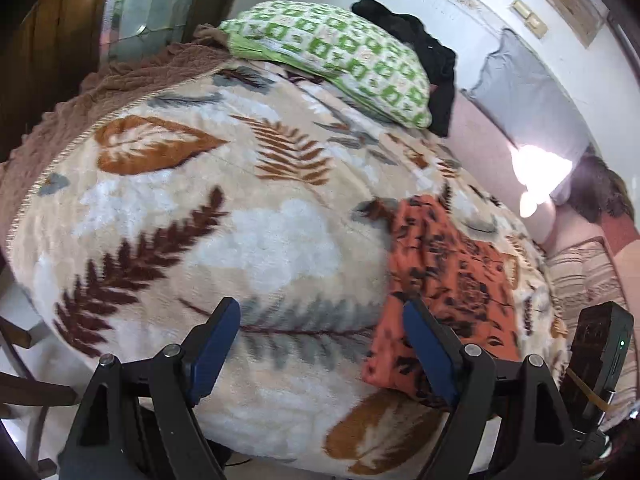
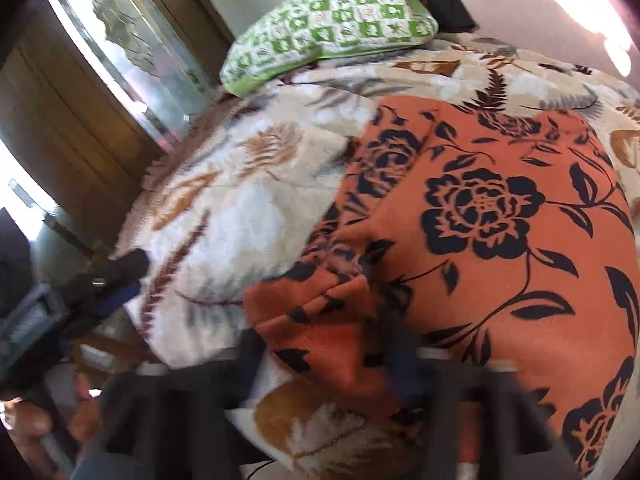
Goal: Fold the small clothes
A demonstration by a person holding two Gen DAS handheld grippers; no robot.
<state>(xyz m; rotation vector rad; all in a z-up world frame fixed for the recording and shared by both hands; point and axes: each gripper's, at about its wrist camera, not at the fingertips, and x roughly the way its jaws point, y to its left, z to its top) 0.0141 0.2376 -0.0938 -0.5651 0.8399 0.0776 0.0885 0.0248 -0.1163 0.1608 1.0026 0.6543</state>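
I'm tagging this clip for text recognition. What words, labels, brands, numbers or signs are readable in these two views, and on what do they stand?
None can be read.
Framed plaques on the wall: whatever is on them is too small and blurred to read.
Black device with a green light: no legible marking.
Orange floral garment, leaf-print blanket, green checked pillow: patterns only, no lettering.
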